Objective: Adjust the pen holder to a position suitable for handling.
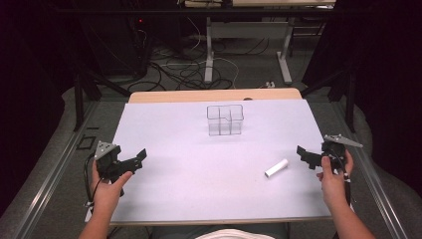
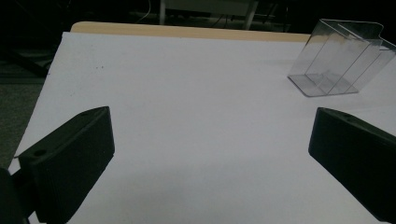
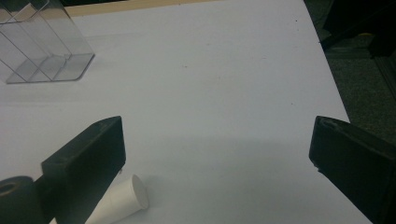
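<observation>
Evidently light and stiff, the small white paper-like cylinder point(image 1: 276, 168) lies on the white worktop point(image 1: 199, 164) near the right tongs point(image 1: 304, 155); grasp mid-length. Both tongs, left point(image 1: 140, 158) included, gape empty.

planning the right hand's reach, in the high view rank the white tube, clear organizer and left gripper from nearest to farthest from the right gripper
From the right gripper, at the table's right edge:
1. white tube, lying just to its left, toward the near edge.
2. clear organizer, upright at the middle of the far side.
3. left gripper, across the table at the left edge.
</observation>
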